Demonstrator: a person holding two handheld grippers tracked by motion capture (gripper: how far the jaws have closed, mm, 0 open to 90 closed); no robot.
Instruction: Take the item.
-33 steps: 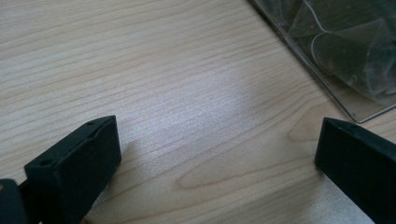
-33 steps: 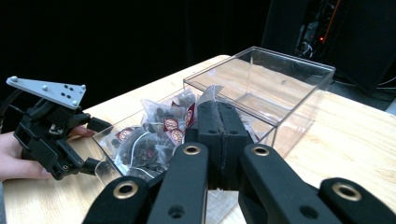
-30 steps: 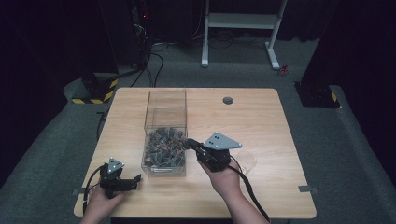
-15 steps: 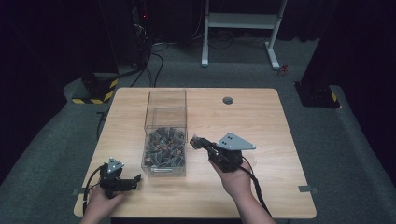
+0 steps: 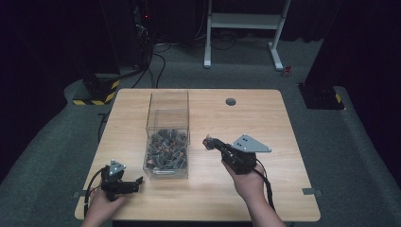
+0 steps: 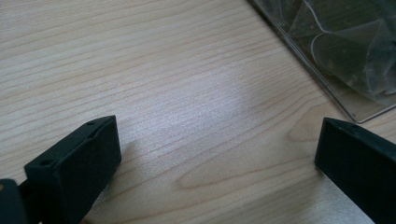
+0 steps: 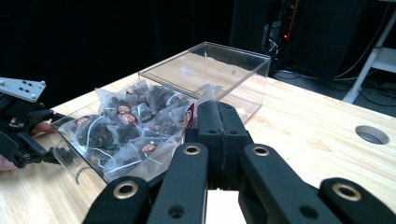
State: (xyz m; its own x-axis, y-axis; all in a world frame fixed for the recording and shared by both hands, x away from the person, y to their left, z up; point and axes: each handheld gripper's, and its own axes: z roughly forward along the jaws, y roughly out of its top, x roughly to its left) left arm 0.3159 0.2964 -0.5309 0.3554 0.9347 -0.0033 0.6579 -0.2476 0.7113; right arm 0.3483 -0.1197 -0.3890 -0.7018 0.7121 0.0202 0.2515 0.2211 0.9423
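Observation:
A clear plastic box (image 5: 169, 111) stands on the wooden table (image 5: 265, 118), its near half full of several see-through sachets (image 5: 165, 150) with dark contents and red labels. My right gripper (image 5: 210, 143) hovers just right of the box, shut on one such sachet (image 5: 206, 141). In the right gripper view the black jaws (image 7: 218, 109) are pressed together with the sachet (image 7: 187, 117) pinched at their tips, and the box (image 7: 243, 79) lies beyond. My left gripper (image 5: 137, 182) rests by the box's near left corner, open. Its jaws (image 6: 219, 158) stand wide apart over bare wood.
A round cable hole (image 5: 231, 101) sits in the table's far middle. A white stand (image 5: 246, 21) and dark equipment are on the floor behind. The table's near edge runs just behind both hands.
My right gripper has drawn back to the right, away from the box, with the sachet in its tips. The left gripper has stayed put.

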